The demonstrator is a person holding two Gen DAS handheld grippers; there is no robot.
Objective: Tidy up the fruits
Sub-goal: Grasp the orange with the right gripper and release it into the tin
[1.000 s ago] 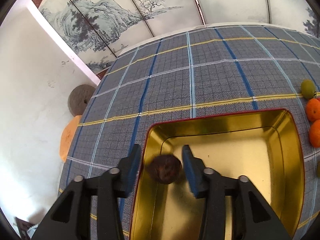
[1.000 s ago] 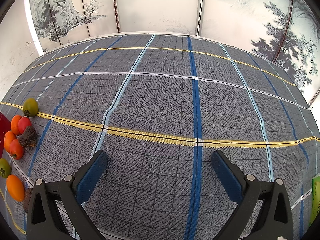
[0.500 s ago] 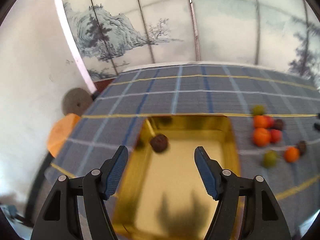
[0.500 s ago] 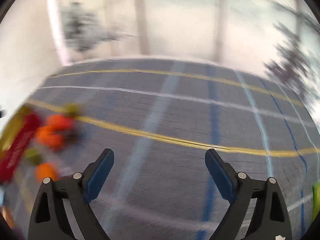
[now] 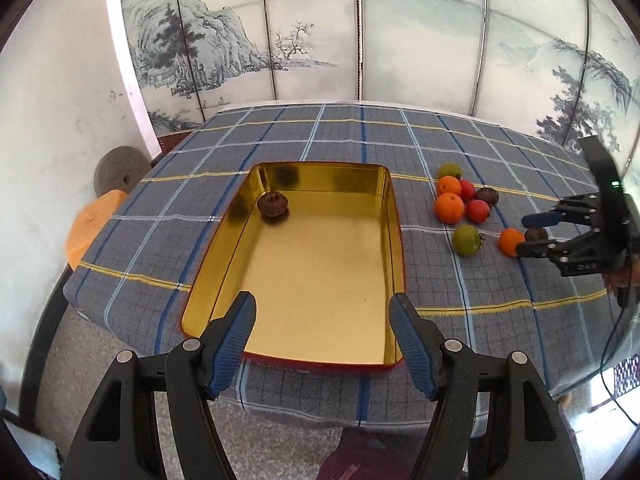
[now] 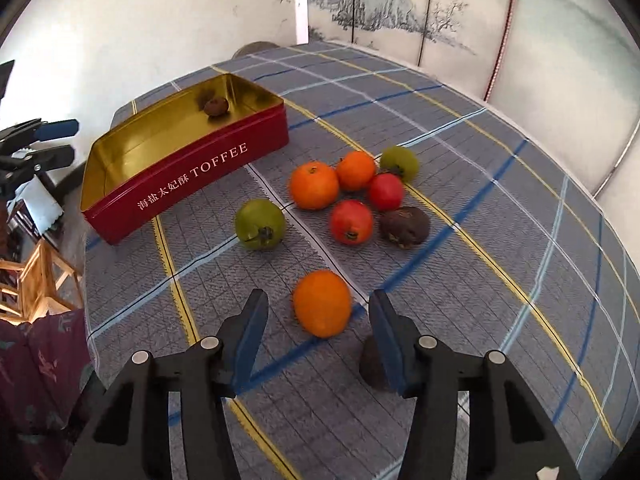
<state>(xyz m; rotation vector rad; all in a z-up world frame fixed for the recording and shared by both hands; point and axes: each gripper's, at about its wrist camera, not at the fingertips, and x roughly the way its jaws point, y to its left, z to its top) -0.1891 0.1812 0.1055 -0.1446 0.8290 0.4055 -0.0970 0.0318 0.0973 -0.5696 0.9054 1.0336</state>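
Note:
A red toffee tin with a gold inside lies on the checked cloth. One dark brown fruit sits in its far left corner; it also shows in the right wrist view. My left gripper is open and empty over the tin's near edge. My right gripper is open, its fingers either side of an orange, not touching it. A dark fruit lies partly hidden behind its right finger. Beyond lie a green fruit, two oranges, red fruits and a dark fruit.
The table edge runs close below the tin. A painted folding screen stands behind the table. A wooden chair and an orange stool stand off the table's left side. My right gripper shows in the left wrist view.
My left gripper let go of the dark fruit in the tin, opened wide and pulled back. My right gripper swung left and now straddles an orange.

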